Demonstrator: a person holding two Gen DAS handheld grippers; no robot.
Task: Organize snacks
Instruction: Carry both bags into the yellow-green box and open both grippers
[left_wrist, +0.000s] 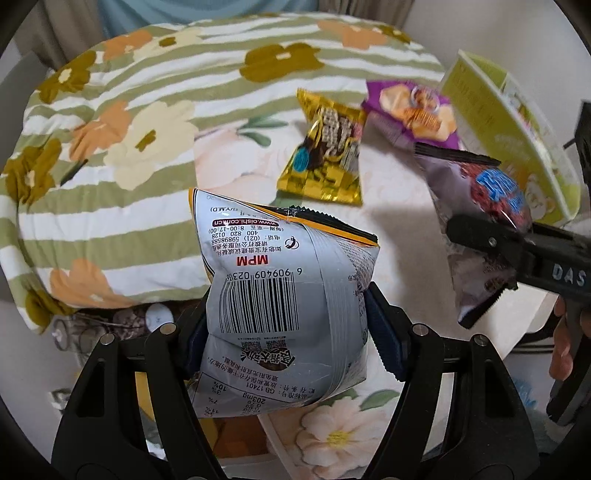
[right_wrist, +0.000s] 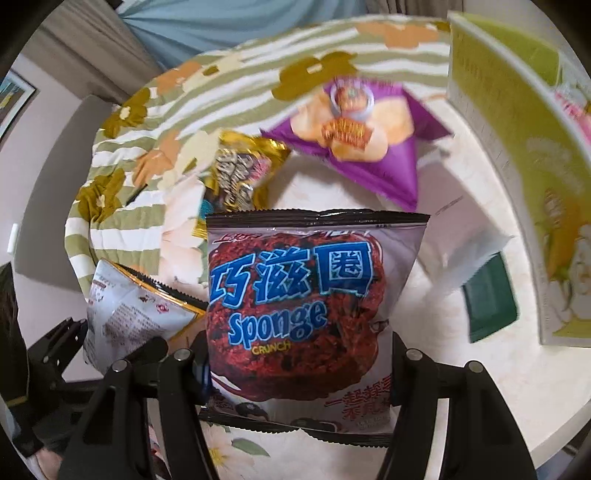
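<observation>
A silver snack bag (left_wrist: 280, 280) with a barcode, back side up, hangs above the table with my left gripper (left_wrist: 288, 332) shut on its lower half. My right gripper (right_wrist: 299, 369) is shut on a grey-and-red Sponge Crunch bag (right_wrist: 306, 295), also lifted off the table. The left wrist view shows that bag (left_wrist: 495, 192) at the right, pinched between the other gripper's black fingers (left_wrist: 480, 236). In the right wrist view the silver bag (right_wrist: 129, 310) hangs at the lower left. A gold snack bag (left_wrist: 325, 151) and a purple chip bag (left_wrist: 410, 110) lie on the table beyond.
The round table wears a green-striped floral cloth (left_wrist: 147, 92) over its far side. A tall yellow-green box (right_wrist: 517, 147) stands at the right edge, with a small dark green packet (right_wrist: 491, 295) beside it. A hand (left_wrist: 561, 350) grips the right tool.
</observation>
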